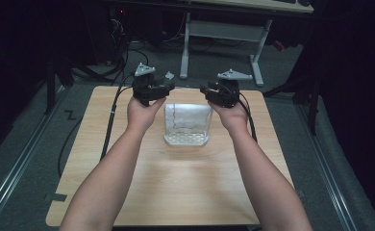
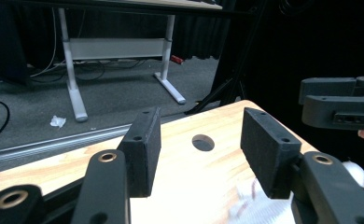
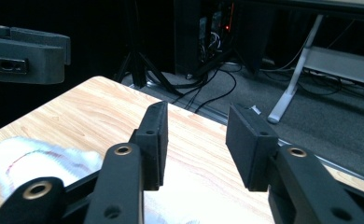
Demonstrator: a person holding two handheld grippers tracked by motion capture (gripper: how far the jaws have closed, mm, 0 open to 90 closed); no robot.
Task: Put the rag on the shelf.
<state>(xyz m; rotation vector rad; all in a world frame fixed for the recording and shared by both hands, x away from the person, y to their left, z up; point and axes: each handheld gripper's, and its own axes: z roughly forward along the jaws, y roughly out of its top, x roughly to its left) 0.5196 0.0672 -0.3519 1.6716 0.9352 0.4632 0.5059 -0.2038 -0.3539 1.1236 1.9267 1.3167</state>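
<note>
A white folded cloth (image 1: 187,124) with thin dark lines lies flat on the wooden table (image 1: 176,187), past its middle. My left gripper (image 1: 152,90) hovers over the cloth's far left corner, and my right gripper (image 1: 218,93) hovers over its far right corner. In the left gripper view the jaws (image 2: 201,140) stand wide apart with nothing between them, and the cloth's edge (image 2: 255,205) shows below them. The right gripper view shows its jaws (image 3: 196,135) open and empty too, with the cloth (image 3: 35,161) at the lower left.
A round hole (image 2: 202,142) sits in the tabletop near the far edge. Beyond the table stand the white legs of a desk (image 1: 221,33), cables (image 1: 120,53) and a crumpled paper scrap (image 2: 57,121) on the grey floor. Dark stands flank both sides.
</note>
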